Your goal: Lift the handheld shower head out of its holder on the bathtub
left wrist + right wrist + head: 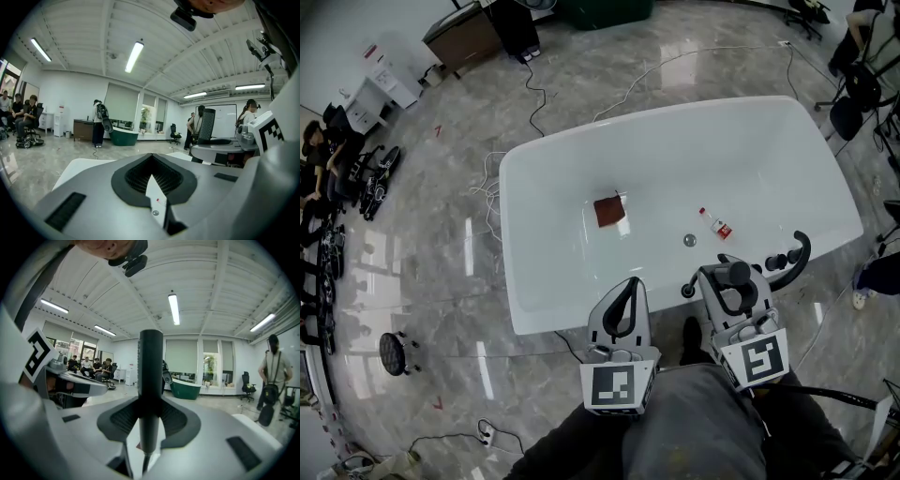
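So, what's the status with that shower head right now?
Left gripper shut, empty. Right gripper shut on shower head, held upright by the bathtub rim. Nothing in the way.

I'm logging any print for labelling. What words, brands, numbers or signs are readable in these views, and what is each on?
No text can be read anywhere.
Bottle in the bathtub: red label, too small to read.
White cabinet: red print, too small to read.
Left marker cube and right marker cube: black-and-white square patterns only, no letters.
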### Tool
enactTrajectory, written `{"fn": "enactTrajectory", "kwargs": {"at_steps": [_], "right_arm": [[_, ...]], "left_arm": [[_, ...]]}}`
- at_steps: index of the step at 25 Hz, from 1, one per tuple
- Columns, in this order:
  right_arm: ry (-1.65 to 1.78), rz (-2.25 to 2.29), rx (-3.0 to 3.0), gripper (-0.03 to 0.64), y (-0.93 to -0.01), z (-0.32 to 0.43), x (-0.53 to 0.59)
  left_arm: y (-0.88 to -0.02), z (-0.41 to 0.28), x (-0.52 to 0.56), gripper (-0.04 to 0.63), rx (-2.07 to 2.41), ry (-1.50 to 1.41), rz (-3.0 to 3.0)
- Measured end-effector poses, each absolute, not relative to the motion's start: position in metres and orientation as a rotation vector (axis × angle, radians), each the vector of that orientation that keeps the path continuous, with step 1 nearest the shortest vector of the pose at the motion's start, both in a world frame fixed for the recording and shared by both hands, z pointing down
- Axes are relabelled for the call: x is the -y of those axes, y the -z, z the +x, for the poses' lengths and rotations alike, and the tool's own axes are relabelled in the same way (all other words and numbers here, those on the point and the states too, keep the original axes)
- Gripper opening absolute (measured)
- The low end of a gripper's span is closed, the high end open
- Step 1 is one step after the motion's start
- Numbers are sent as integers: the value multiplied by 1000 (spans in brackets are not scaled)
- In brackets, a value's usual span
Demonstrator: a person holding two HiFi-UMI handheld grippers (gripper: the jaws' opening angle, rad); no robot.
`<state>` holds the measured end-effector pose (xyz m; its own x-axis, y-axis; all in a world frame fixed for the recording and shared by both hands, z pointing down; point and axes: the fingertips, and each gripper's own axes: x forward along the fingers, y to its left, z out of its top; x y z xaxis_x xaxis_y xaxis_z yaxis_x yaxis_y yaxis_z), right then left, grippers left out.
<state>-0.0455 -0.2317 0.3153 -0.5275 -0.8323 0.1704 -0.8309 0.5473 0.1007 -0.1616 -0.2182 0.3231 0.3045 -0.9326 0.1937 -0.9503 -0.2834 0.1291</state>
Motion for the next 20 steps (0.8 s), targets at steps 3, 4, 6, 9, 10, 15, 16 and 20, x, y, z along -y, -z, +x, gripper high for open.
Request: {"fn": "enactTrajectory", "kwargs": {"at_steps": [3,4,6,9,10,15,16,20], "right_arm": [[8,1419,2571,140,-316,-48,231],[13,1421,2569,140,-316,-49,230],[31,1427,2567,140,-314,-50,228],[60,1453,2559,140,-311,-50,227],[65,1466,2554,140,-309,-50,228],[65,1509,2538,140,-303,-43,220],[65,1515,2541,140,-301,-41,216],[85,1532,2562,140,-292,-27,196]], "left_arm": [[-322,-166,215,3,1712,-111,2364],[-321,-167,213,3,1707,-108,2369],[-320,-167,208,3,1695,-98,2376],[-323,-166,199,3,1668,-101,2393],[-325,-165,196,3,1654,-116,2405],[-335,-161,186,3,1605,-159,2410],[-335,-158,182,3,1604,-166,2412],[-328,-141,166,3,1616,-170,2445]]}}
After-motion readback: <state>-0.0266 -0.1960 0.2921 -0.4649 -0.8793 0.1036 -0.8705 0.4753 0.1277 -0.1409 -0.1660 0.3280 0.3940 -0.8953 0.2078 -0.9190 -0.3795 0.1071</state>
